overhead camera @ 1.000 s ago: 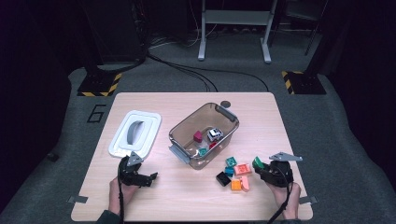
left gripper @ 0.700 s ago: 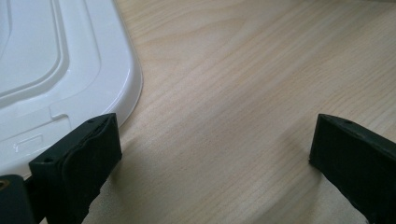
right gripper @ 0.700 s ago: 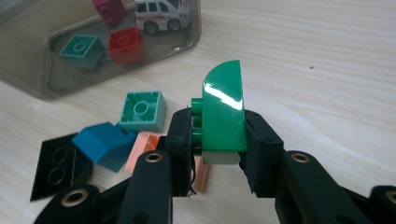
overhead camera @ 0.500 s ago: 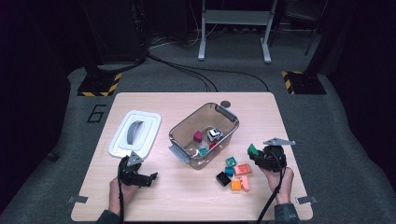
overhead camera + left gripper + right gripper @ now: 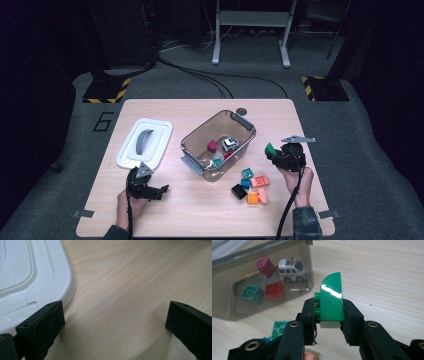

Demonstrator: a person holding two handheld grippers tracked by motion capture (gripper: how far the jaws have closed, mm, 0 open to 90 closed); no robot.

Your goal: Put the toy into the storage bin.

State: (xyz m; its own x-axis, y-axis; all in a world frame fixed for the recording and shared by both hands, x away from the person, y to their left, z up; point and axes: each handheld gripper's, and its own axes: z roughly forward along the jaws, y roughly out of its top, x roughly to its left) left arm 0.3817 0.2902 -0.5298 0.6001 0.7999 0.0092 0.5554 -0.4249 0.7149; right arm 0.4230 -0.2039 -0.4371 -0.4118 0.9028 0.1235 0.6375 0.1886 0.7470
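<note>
Dark room, grey floor, cables trailing behind; pale wooden tabletop (image 5: 150, 107) lit from above. Right gripper (image 5: 329, 312) is clamped on a green brick (image 5: 332, 300), pads pressing its two broad faces, studs turned toward one pad, rounded top standing clear above the jaws. In the high view the green brick (image 5: 270, 148) is held above the tabletop near its right edge, just right of the clear tub (image 5: 220, 145).

Handling, as a judgement: small hard plastic, light, stiff, not fragile. Glossy skin with a bright highlight, so likely slippery; the curved top offers no purchase. Flat sides, low and square as now, look the safest hold.

The tub holds a toy car (image 5: 292, 270), a red brick (image 5: 274, 290) and others. Loose bricks (image 5: 252, 182) lie near the front right.

Left gripper (image 5: 150, 187) rests near the front left, jaws wide apart over bare wood, nothing between them, beside the white lid (image 5: 30, 277).
</note>
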